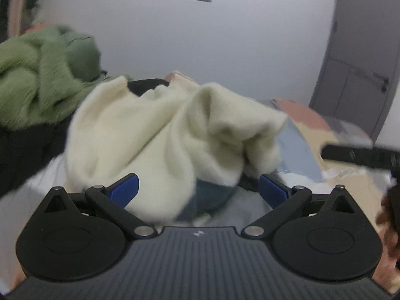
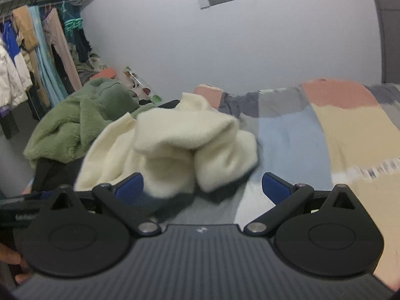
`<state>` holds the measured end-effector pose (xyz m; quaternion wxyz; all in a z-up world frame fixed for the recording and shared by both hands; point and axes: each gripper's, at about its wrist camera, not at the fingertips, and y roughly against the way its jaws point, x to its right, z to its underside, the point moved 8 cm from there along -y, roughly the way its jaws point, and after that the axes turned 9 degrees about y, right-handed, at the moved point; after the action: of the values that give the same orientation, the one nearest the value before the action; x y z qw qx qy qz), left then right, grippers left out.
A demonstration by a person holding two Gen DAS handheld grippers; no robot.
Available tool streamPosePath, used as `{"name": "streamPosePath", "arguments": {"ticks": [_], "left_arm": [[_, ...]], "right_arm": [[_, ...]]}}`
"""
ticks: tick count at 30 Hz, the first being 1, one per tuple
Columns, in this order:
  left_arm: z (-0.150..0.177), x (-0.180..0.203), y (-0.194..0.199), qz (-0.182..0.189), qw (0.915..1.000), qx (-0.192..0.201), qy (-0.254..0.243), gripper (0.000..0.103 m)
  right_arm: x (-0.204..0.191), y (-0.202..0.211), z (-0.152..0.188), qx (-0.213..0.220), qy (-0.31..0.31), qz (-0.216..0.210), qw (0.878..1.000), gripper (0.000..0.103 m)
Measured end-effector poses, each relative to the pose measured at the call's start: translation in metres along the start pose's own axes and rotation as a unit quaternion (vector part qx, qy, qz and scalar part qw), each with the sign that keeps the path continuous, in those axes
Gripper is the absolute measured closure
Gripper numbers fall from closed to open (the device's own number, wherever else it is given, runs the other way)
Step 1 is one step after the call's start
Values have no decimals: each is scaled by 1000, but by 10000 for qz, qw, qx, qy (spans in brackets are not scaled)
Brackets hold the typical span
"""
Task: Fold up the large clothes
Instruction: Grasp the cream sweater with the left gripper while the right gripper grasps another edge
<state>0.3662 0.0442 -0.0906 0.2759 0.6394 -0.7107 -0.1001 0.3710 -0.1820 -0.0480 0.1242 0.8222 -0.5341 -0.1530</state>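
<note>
A cream fleece garment (image 1: 160,135) lies crumpled on the bed just ahead of both grippers; the right wrist view shows the cream garment (image 2: 175,145) bunched in thick folds. My left gripper (image 1: 198,191) is open, its blue pads (image 1: 125,190) wide apart, and a flap of the cream cloth hangs down between them without being pinched. My right gripper (image 2: 202,187) is open too, with the cloth's lower edge near its left pad (image 2: 130,185). A green fleece garment (image 1: 37,80) is heaped to the left, also seen as the green heap (image 2: 80,120).
The bed has a patchwork cover (image 2: 337,125) of blue, tan, pink and grey blocks. Black clothing (image 1: 22,155) lies under the green heap. A rack of hanging clothes (image 2: 30,57) stands far left. A grey door (image 1: 360,70) is at the right. The other gripper's black body (image 1: 362,155) shows at right.
</note>
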Motion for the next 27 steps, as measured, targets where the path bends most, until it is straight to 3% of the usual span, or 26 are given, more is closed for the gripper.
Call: {"name": "streamPosePath", "arguments": {"ticks": [5,8,9,11,14,16,18,19,21,23,27], "left_arm": [[5,-15,-53,25,9998,17,-205,2],[9,-18,-78,35,9995,-89,-314,3],[10,-17,-83,13,9992,-101,-379,3],[14,-11,-94,88,9984,-229,-515,3],[18,-2,-112,-138,9944,-350,-988,3],[24,1,-121,-324,9916,-465,-1166,5],[29,1,-132,-688,9848,-628,-1467,13],[29,1,-133,-732,9839,-605,-1513,15],[27,2,-126,-762,9835,-490,-1569,37],[23,0,-117,-726,9862,-463,-1412,50],[10,-17,-90,-638,9957,-291,-603,79]], "right_arm": [[4,-70,2,-169,146,-195,9996,2],[10,-105,11,-330,251,-188,9990,16],[12,-113,16,-444,278,-186,9985,27],[13,-130,24,-642,399,-61,9971,29],[12,-149,31,-920,429,-86,9948,29],[12,-155,28,-919,538,-1,9943,38],[14,-158,27,-1010,652,196,9926,60],[16,-159,26,-1102,659,328,9912,64],[18,-154,23,-1129,595,402,9910,76],[18,-143,16,-981,666,544,9914,80],[25,-118,3,-665,772,746,9920,87]]}}
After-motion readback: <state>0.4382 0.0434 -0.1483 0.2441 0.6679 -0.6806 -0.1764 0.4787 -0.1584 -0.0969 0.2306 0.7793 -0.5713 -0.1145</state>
